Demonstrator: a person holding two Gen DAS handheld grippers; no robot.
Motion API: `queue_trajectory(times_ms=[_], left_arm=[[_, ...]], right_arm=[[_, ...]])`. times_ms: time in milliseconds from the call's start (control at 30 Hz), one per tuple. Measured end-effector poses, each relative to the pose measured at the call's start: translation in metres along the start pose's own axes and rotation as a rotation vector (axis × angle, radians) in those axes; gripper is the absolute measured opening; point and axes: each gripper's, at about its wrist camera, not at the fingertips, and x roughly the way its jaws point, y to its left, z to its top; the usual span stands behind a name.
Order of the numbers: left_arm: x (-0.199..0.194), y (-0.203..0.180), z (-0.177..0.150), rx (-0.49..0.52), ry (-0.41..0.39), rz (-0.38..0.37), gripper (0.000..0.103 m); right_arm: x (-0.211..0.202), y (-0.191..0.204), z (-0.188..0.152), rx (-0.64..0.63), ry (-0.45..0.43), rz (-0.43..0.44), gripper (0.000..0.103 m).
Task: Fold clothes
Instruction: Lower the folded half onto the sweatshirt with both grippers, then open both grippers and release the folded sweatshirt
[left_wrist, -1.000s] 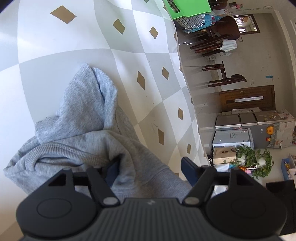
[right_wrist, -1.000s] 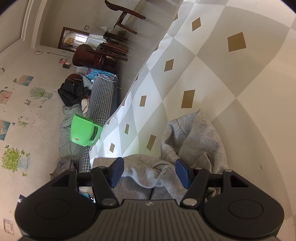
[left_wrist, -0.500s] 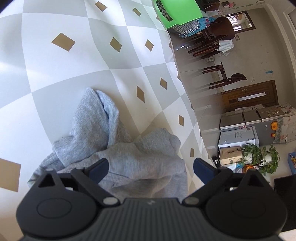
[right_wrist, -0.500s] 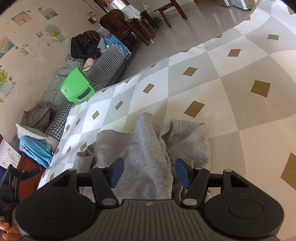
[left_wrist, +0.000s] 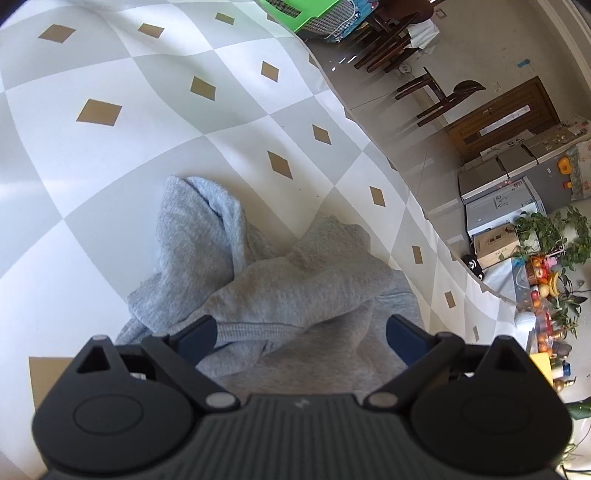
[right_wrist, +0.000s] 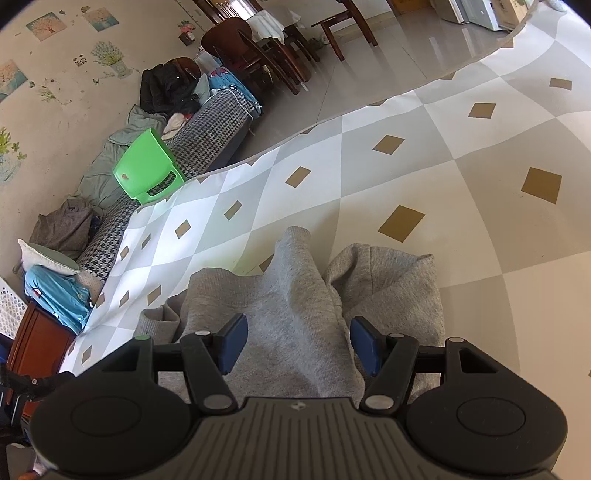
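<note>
A light grey hoodie (left_wrist: 288, 288) lies crumpled on a cloth-covered surface (left_wrist: 110, 184) checkered grey and white with tan diamonds. In the left wrist view its hood points away at the left, and a folded layer crosses the body. My left gripper (left_wrist: 299, 332) hovers just above the near part, jaws wide open, blue pads clear of the fabric. In the right wrist view the hoodie (right_wrist: 295, 295) shows a long fold running away from me. My right gripper (right_wrist: 298, 338) stands half open over that fold, and its pads do not press on it.
The checkered surface (right_wrist: 443, 184) ends at an edge on the far side, with tiled floor beyond. A green plastic stool (right_wrist: 147, 170) sits on a houndstooth sofa (right_wrist: 207, 129) piled with clothes. Dark wooden chairs (left_wrist: 436, 92) and potted plants (left_wrist: 554, 236) stand farther off.
My left gripper's jaws have spread wide and it has lifted off the hoodie. Both views have rolled. The bunched cloth at the right gripper now lies as a flatter fold.
</note>
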Motion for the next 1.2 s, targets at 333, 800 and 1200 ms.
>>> queue_trajectory(times_ms=[333,800,1200], left_arm=[[0.014,-0.041,-0.009,0.355,-0.002,0.041,0.098],[0.038,-0.077,-0.046,0.795,-0.037,0.222,0.097],[0.046,-0.062,-0.043,0.725,-0.063,0.328,0.04]], right_arm=[[0.009,0.001,0.003,-0.041,0.034,-0.006,0.061],[0.019,0.008,0.001,-0.08,0.051,0.005,0.056],[0.014,0.021,-0.006,-0.196,0.031,-0.072,0.013]])
